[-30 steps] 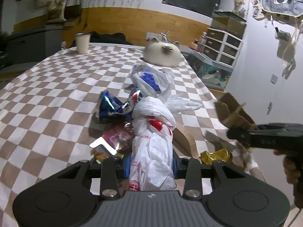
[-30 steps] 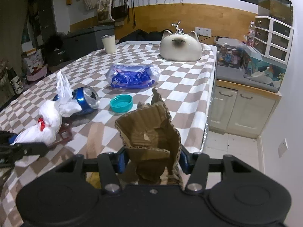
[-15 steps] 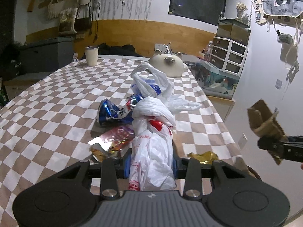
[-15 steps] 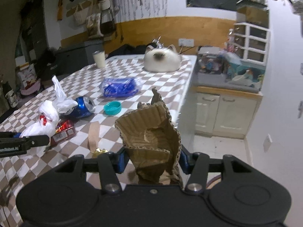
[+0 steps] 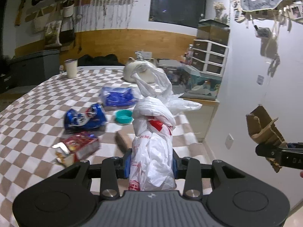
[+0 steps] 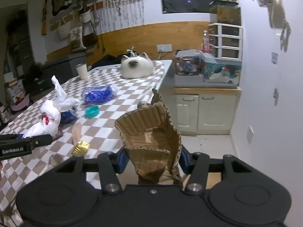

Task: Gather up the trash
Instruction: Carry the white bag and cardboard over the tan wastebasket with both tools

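Observation:
My left gripper [image 5: 150, 163] is shut on a white plastic bag [image 5: 153, 141] with red print, held above the checkered table [image 5: 28, 113]; the bag also shows in the right wrist view [image 6: 48, 120]. My right gripper [image 6: 151, 158] is shut on a torn piece of corrugated cardboard [image 6: 151, 134], held off the table's right edge; the cardboard also shows in the left wrist view [image 5: 263, 130]. On the table lie a crushed blue can [image 5: 84, 118], a red snack wrapper [image 5: 79, 147], a teal lid [image 5: 123, 115], a blue plastic bag [image 5: 118, 96], a brown strip [image 6: 76, 132] and a gold foil wrapper [image 6: 80, 147].
A cat-shaped ceramic pot [image 6: 136, 69] and a white cup [image 6: 81, 71] stand at the table's far end. A cream cabinet [image 6: 206, 109] with clutter on top stands right of the table, against a white wall. Bare floor [image 6: 206, 141] lies between them.
Both grippers have risen and pulled back from the table with their loads. The plastic bag is lifted off the trash pile, and the cardboard has moved out past the table's right edge.

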### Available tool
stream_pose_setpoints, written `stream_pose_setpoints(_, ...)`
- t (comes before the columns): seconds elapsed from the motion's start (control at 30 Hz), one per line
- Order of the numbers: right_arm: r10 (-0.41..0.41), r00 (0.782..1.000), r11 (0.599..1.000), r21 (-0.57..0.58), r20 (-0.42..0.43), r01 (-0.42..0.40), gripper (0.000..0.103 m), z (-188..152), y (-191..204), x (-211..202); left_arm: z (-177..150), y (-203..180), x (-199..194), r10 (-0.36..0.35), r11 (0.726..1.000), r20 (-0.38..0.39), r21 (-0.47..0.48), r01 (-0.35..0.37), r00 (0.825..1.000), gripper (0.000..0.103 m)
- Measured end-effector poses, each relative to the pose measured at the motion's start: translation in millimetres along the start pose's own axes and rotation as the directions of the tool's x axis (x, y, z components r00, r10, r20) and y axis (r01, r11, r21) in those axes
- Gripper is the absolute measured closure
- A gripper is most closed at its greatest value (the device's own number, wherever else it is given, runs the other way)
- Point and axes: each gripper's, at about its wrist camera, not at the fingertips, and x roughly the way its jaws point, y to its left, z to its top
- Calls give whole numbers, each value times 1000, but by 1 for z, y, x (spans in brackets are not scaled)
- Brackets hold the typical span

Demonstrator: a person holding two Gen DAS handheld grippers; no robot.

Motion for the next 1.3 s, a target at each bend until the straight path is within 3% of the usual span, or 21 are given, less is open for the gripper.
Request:
stream_pose_setpoints(0.3, -72, 997, 997, 40, 4, 72, 49, -11, -38, -18, -6, -47, 12, -82, 996, -16, 31, 82, 997, 63)
stream_pose_setpoints(0.67, -156, 987, 984, 88, -23, 157, 49, -25, -82, -30, -14, -105, 37, -197, 978, -79, 55, 201, 977, 63)
stream_pose_setpoints(1.03, -206, 975, 967, 137, -80, 215, 49, -40, -124, -20, -26, -174, 75, -293, 945, -189, 89, 313, 937, 63)
stream_pose_setpoints(1.3, -225, 962, 955, 163, -152, 249, 49, -50, -156, 7, -31, -210, 124, -296, 939, -285, 90, 332, 912, 63)
